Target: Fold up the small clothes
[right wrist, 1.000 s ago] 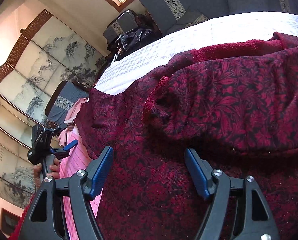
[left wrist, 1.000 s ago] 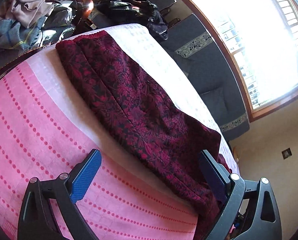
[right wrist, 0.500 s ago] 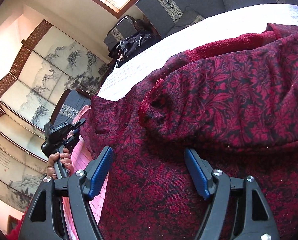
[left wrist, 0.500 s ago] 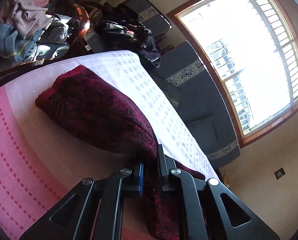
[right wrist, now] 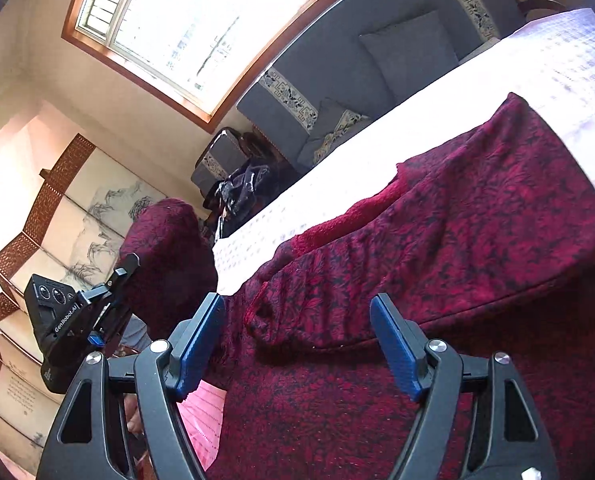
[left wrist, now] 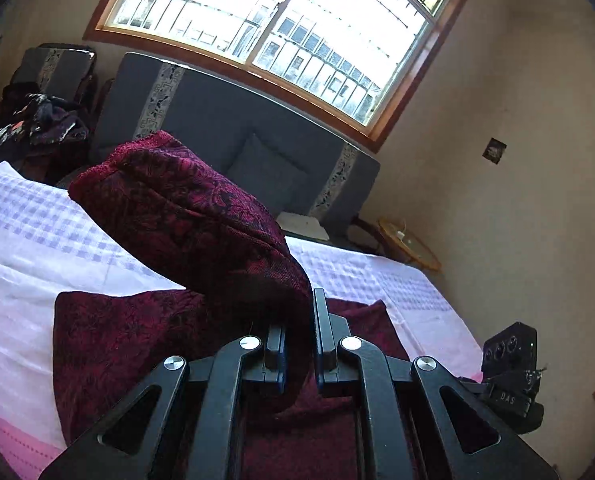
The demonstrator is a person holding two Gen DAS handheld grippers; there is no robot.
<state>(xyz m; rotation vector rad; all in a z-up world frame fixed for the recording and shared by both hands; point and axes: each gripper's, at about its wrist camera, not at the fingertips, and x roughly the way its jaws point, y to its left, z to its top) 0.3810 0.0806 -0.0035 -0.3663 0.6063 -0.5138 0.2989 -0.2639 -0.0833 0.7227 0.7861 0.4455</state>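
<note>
A dark red garment with a black floral pattern (left wrist: 129, 344) lies on the pink and white cloth-covered table (left wrist: 29, 240). My left gripper (left wrist: 297, 344) is shut on one end of the garment and holds that end (left wrist: 185, 208) lifted above the rest. In the right wrist view the garment (right wrist: 437, 240) lies spread with a fold across it. My right gripper (right wrist: 297, 344) is open just above the garment and holds nothing. The left gripper (right wrist: 97, 308) with the lifted cloth shows at the left of that view.
A grey sofa (left wrist: 233, 136) stands behind the table under a bright window (left wrist: 281, 28). A heap of dark clothes (left wrist: 33, 124) lies at the far left. A small round side table (left wrist: 409, 244) stands by the wall. The right gripper's body (left wrist: 509, 376) is at the right.
My left gripper closed on the garment's end and lifted it up and over toward the rest of the garment. My right gripper stayed open over the cloth.
</note>
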